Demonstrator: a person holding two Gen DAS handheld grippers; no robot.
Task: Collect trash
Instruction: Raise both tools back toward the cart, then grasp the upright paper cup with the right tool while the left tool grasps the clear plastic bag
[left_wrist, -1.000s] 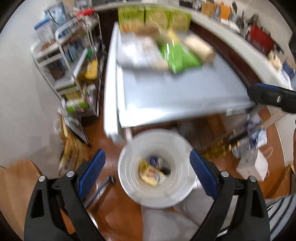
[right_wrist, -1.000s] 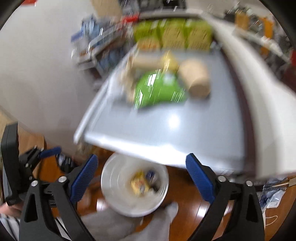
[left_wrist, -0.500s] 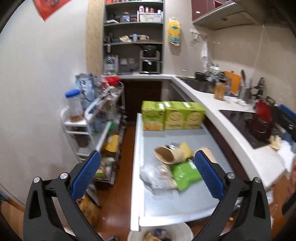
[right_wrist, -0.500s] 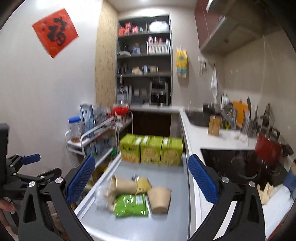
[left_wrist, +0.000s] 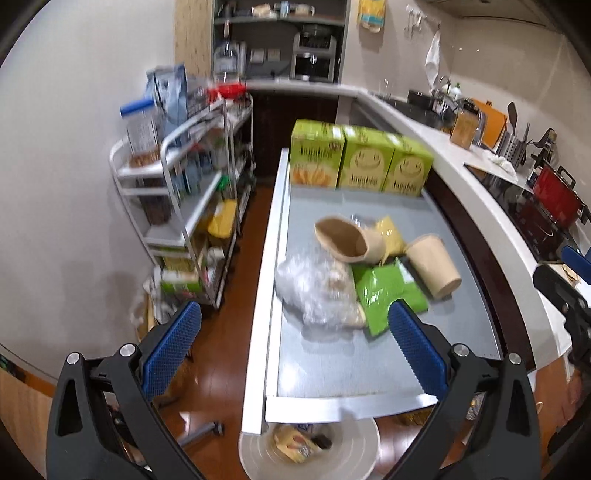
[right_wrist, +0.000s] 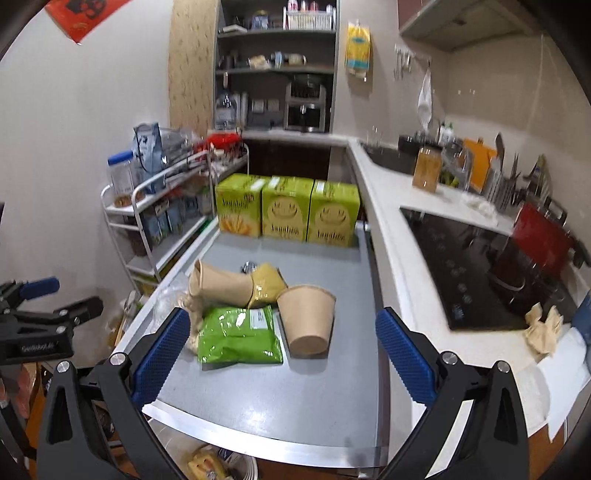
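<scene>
A pile of trash lies on the grey table (left_wrist: 369, 362): a crumpled clear plastic bag (left_wrist: 317, 291), a green packet (left_wrist: 388, 291), a yellow packet (left_wrist: 389, 236) and two brown paper cups on their sides (left_wrist: 347, 240) (left_wrist: 436, 269). Below the table's near edge stands a white bin (left_wrist: 362, 443) with wrappers in it. My left gripper (left_wrist: 293, 317) hangs open in front of the table, holding nothing. My right gripper (right_wrist: 282, 321) is open too, above the near end, with the green packet (right_wrist: 240, 336) and a cup (right_wrist: 308, 321) beyond its fingers.
Three green boxes (left_wrist: 358, 162) stand in a row at the table's far end. A white wire cart (left_wrist: 184, 206) full of goods flanks the left side. On the right runs a white counter with a black cooktop (right_wrist: 465, 251) and a red appliance (right_wrist: 543, 240).
Both views have swung up from the bin on the floor to the table and the kitchen beyond. Both grippers have risen. Their jaws stay wide apart and empty.
</scene>
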